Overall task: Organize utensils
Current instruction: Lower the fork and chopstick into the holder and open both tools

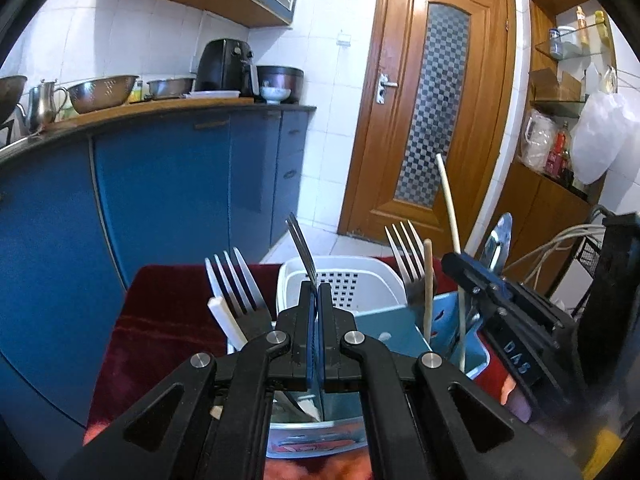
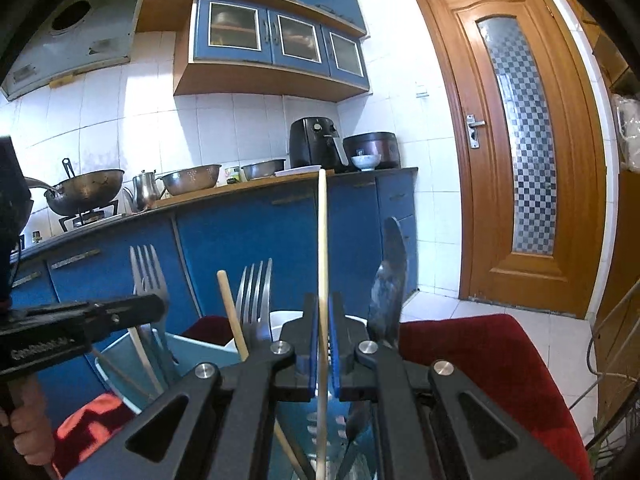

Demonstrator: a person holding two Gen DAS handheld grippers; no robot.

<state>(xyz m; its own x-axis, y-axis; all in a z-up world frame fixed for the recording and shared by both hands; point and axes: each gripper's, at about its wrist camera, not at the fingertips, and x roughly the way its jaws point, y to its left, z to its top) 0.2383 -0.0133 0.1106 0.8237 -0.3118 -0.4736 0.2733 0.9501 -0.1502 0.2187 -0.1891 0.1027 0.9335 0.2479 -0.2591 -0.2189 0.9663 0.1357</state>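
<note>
Since both grippers are clamped on utensils standing upright, this reads as a sort between holders. The left gripper [image 1: 319, 292] is pinched fully closed on a thin metal utensil [image 1: 299, 240] — seen edge-on, so probably a fork, but I can't say for certain. It sits just over the white slotted basket [image 1: 360, 280], likely the drop target or the source. The right gripper [image 2: 323, 308] is narrow, its blue pads nipping a long wooden chopstick [image 2: 322, 240] low on the shaft so it stays vertical and clears the rest. Below it is the blue holder [image 2: 120, 356], with a fork [image 2: 146, 268], a second fork [image 2: 256, 292], a shorter wooden stick [image 2: 230, 304] and a spoon [image 2: 390, 276] all handle-down. Holders stand on a red cloth [image 2: 500, 352]. Upright grips make for a straight lift or drop — less snagging on neighbours.
</note>
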